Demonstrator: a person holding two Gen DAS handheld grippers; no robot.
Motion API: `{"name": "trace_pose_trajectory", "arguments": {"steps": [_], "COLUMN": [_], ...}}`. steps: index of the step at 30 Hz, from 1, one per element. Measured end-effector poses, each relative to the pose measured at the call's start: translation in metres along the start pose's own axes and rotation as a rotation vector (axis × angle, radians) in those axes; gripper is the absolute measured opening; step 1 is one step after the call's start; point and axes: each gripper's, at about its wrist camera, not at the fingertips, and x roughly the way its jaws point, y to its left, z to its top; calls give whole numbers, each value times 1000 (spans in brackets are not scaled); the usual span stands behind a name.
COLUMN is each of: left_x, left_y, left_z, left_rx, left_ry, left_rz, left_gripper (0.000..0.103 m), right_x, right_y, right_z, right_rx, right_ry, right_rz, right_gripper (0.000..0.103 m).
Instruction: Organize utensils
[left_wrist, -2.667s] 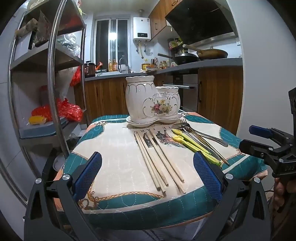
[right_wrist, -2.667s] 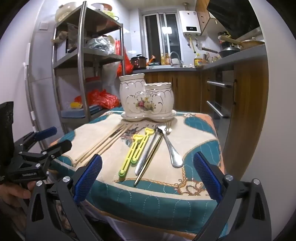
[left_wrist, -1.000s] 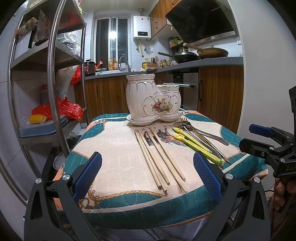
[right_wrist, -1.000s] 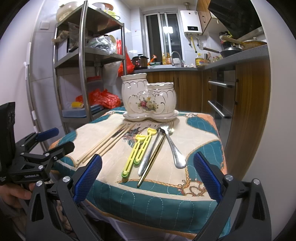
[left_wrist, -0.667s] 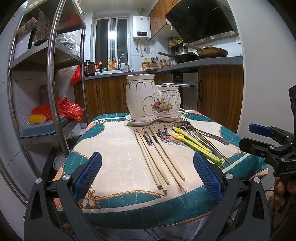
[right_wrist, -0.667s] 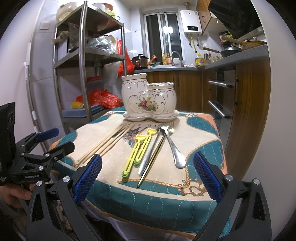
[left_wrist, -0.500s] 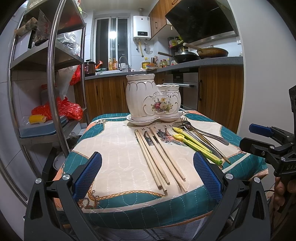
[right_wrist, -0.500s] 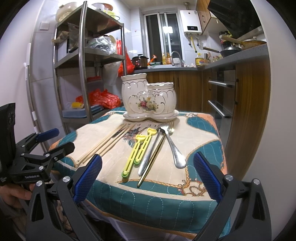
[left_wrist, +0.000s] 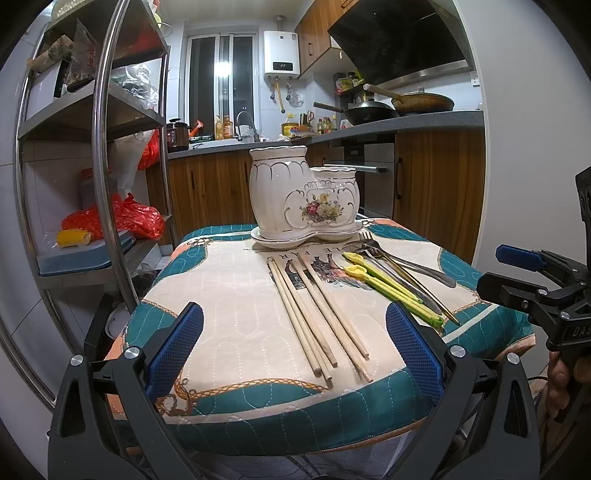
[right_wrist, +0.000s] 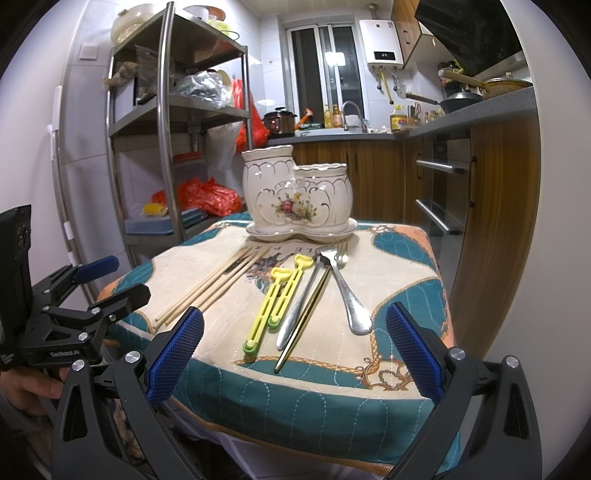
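A white ceramic two-pot utensil holder (left_wrist: 303, 199) (right_wrist: 295, 195) with a flower print stands at the far side of a small cloth-covered table (left_wrist: 229, 295) (right_wrist: 399, 280). Several wooden chopsticks (left_wrist: 314, 314) (right_wrist: 218, 284) lie in front of it. Beside them lie two yellow plastic utensils (left_wrist: 388, 288) (right_wrist: 277, 299), a gold chopstick (right_wrist: 303, 321) and metal cutlery (left_wrist: 406, 262) (right_wrist: 347, 291). My left gripper (left_wrist: 293, 347) is open and empty at the table's near edge. My right gripper (right_wrist: 293, 347) is open and empty at the near right edge.
A metal shelf rack (left_wrist: 107, 155) (right_wrist: 166, 122) with bags and boxes stands left of the table. Wooden kitchen cabinets (left_wrist: 436, 184) (right_wrist: 495, 206) and a counter with pans lie behind and right. Each gripper shows in the other's view, the right (left_wrist: 535, 291), the left (right_wrist: 74, 314).
Almost nothing has moved in the last second. Since 2.7 s ago both views have shifted slightly; both grippers stay open and empty.
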Motion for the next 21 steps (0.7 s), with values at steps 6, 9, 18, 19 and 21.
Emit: {"name": "trace_pose_trajectory", "arguments": {"steps": [6,9,18,19,21], "left_x": [2,4,15,18,25], "left_y": [0,2,10,11,15], "left_z": [0,0,4,5,8], "left_rx": [-5,-13,-51,-53,-55], "left_ry": [11,28,99,112,145], "left_rz": [-3,-18,-62,-68,-72], "left_gripper": [98,98,97,96,87], "right_x": [6,7,20,25,31], "right_y": [0,8,-8,-10,-14], "right_z": [1,-2,14,19,25], "right_rx": [33,44,63,49,29], "right_ry": [20,28,88,105,128], "right_rz": [21,28,51,44,38], "right_gripper": [98,98,97,95,92]}}
